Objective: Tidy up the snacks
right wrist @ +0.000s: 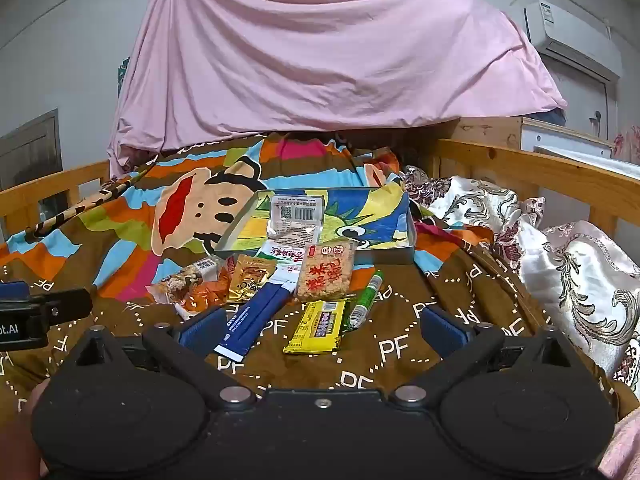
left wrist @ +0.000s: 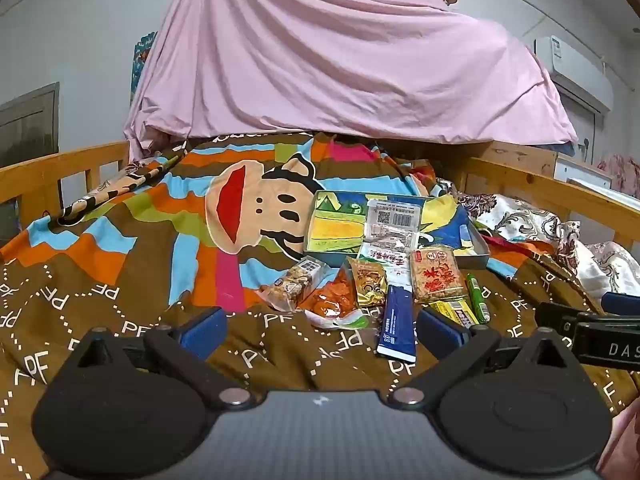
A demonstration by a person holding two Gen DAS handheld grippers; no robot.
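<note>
Snacks lie loose on the bedspread (right wrist: 120, 248) before the shallow box (right wrist: 404, 254), where one clear packet (right wrist: 296, 216) already rests. From the left: nut bar (right wrist: 188, 278), orange bag (right wrist: 204, 298), gold pouch (right wrist: 250, 282), blue stick pack (right wrist: 256, 316), rice cracker (right wrist: 326, 272), yellow bar (right wrist: 318, 326), green tube (right wrist: 366, 294). Left gripper (left wrist: 322, 330) and right gripper (right wrist: 320, 330) both hover with jaws spread wide, holding nothing. Overlapping packets risk a double pick, and soft fabric could be pinched too.
</note>
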